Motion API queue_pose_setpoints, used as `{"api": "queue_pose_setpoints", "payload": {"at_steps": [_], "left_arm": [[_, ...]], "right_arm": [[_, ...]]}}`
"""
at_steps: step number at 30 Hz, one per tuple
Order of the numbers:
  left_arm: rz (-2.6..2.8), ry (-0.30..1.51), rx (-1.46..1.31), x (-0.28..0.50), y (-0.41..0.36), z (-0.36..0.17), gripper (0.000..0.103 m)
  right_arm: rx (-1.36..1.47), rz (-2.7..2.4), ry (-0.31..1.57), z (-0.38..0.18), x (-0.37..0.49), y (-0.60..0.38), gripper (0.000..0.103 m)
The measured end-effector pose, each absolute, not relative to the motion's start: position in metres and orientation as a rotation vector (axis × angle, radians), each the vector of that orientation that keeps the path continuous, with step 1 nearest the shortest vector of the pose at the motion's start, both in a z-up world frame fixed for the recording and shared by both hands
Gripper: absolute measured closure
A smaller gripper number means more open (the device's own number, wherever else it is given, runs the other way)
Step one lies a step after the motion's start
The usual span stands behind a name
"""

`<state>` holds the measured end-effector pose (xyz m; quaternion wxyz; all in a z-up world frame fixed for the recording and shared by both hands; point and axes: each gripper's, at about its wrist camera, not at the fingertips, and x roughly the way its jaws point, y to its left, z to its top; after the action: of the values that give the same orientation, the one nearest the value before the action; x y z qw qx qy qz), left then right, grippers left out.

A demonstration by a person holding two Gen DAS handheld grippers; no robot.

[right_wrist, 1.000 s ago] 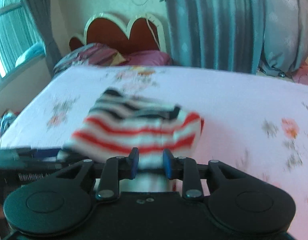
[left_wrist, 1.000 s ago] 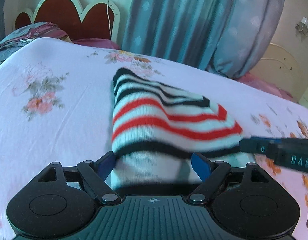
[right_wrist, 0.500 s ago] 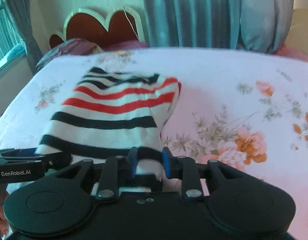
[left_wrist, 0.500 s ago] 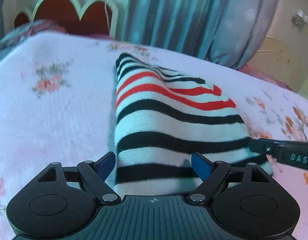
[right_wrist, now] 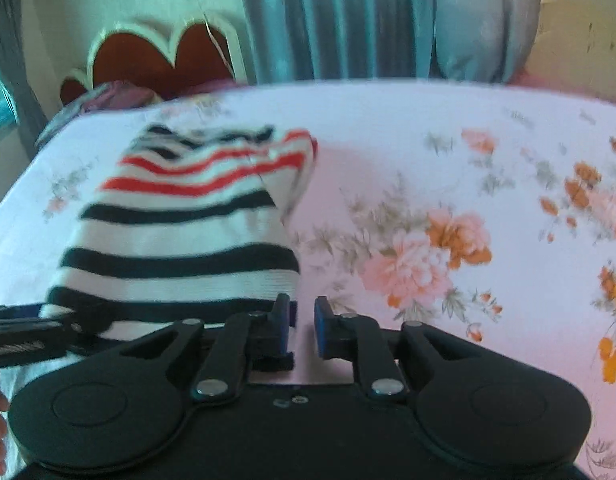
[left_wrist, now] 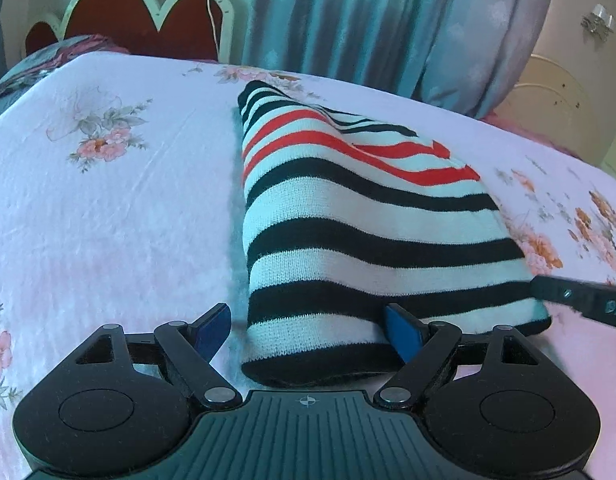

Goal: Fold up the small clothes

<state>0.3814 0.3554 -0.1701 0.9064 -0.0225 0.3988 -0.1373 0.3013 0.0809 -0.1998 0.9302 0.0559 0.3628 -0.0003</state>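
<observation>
- A bedroom: a bed (left_wrist: pixel 108 208) under a white floral sheet, a scalloped red headboard (left_wrist: pixel 120 20) at its far end and teal curtains (left_wrist: pixel 347 20) behind.
- The folded striped sweater (left_wrist: pixel 347 232) lies on the bed, its long axis running from the near edge away toward the headboard, red stripes at the far end, black ones near.
- The left gripper (left_wrist: pixel 308 332) stands spread wide, released, straddling the sweater's near left corner: one finger just left of the cloth, the other against its top.
- The right gripper (right_wrist: pixel 302 324) is narrowed with only bare sheet in its gap, grasping nothing; the sweater's near right corner (right_wrist: pixel 284 280) lies just left of it.
- Both grippers sit at the near hem, the left the closer to cloth.
- A second ago the sweater was held raised and blurred with cloth between the right gripper's fingers; now it lies flat with more black stripes showing, and the right gripper has let go.
</observation>
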Motion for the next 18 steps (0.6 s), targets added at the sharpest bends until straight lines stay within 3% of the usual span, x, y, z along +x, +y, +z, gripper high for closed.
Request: {"api": "queue_pose_setpoints", "payload": {"at_steps": [5, 7, 8, 18], "left_arm": [[-0.274, 0.843, -0.065, 0.384, 0.355, -0.171, 0.016], [-0.26, 0.857, -0.058, 0.386, 0.354, -0.17, 0.002], [-0.25, 0.867, -0.059, 0.386, 0.354, -0.171, 0.0], [-0.143, 0.994, -0.115, 0.399, 0.351, -0.17, 0.0]], "right_arm": [[0.094, 0.008, 0.797, -0.217, 0.309, 0.089, 0.084], [0.097, 0.007, 0.811, -0.216, 0.313, 0.092, 0.084], [0.09, 0.007, 0.815, -0.216, 0.314, 0.094, 0.083], [0.11, 0.011, 0.846, -0.223, 0.319, 0.091, 0.076]]}}
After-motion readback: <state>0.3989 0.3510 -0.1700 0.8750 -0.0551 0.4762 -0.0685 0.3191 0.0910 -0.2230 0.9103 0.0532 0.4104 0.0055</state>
